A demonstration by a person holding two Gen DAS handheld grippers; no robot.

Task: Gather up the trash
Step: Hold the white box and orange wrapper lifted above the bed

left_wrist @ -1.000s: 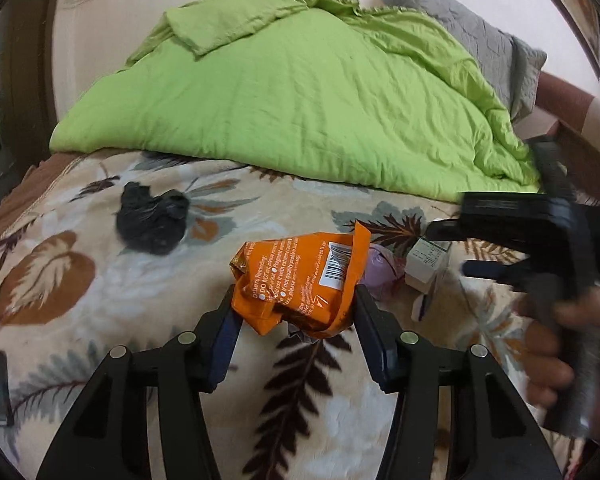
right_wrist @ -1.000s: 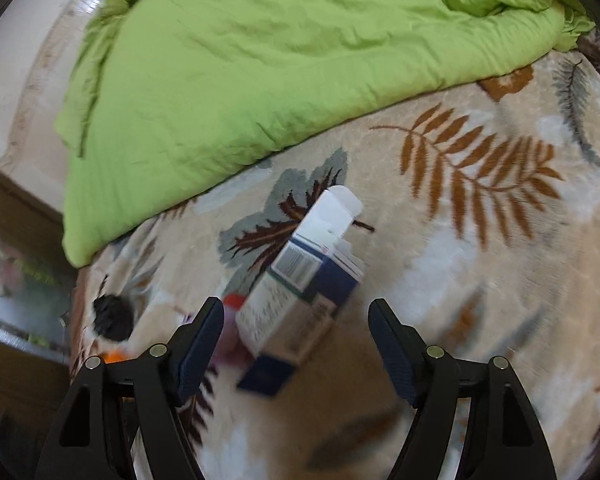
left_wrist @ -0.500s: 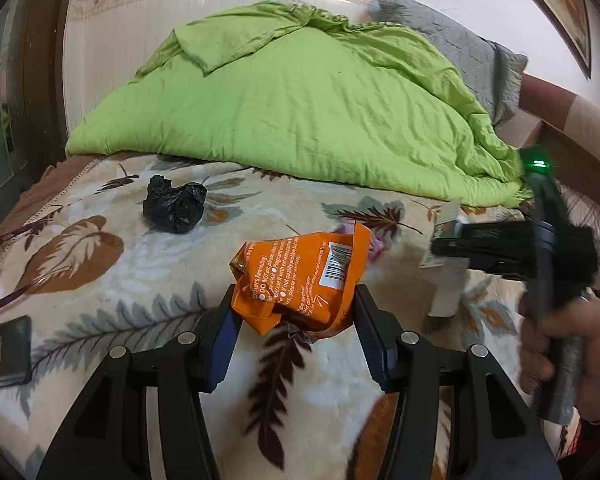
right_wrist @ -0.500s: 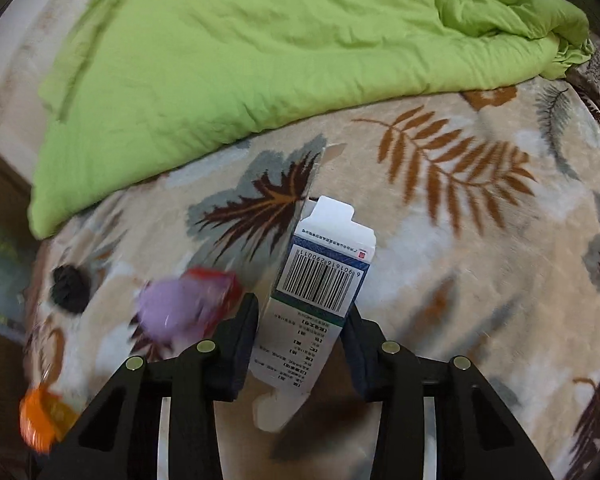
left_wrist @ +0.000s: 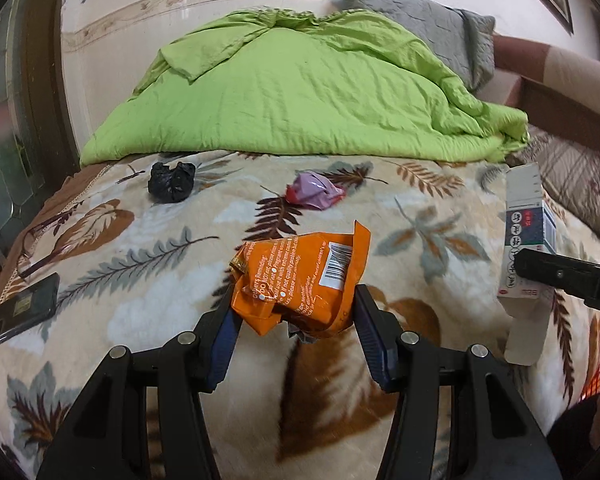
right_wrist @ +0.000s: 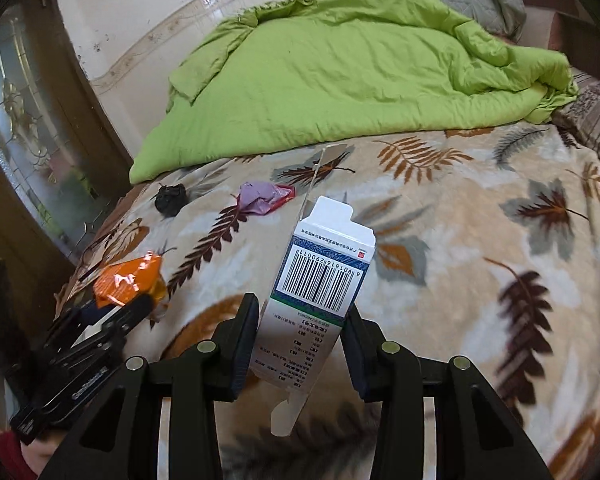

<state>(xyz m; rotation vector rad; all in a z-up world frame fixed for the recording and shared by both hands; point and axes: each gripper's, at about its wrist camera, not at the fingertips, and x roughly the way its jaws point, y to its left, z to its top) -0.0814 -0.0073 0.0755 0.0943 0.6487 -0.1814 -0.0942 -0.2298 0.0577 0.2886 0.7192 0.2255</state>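
My left gripper (left_wrist: 294,312) is shut on a crumpled orange snack wrapper (left_wrist: 300,280) and holds it above the leaf-print blanket (left_wrist: 160,280). My right gripper (right_wrist: 302,320) is shut on a white and blue carton box (right_wrist: 316,288) with a barcode, lifted off the bed; the box also shows in the left wrist view (left_wrist: 526,248). A purple and red wrapper (left_wrist: 314,194) and a black crumpled bag (left_wrist: 171,182) lie on the blanket further back. The orange wrapper also shows at the left of the right wrist view (right_wrist: 128,280).
A green quilt (left_wrist: 300,92) is piled at the back of the bed, with a grey pillow (left_wrist: 420,20) behind it. A dark phone (left_wrist: 22,308) and glasses (left_wrist: 48,244) lie at the bed's left edge. A wooden door (right_wrist: 32,128) stands left.
My right gripper closed on the carton box and lifted it off the blanket. Both grippers pulled back from the bed, the left still holding the orange wrapper.
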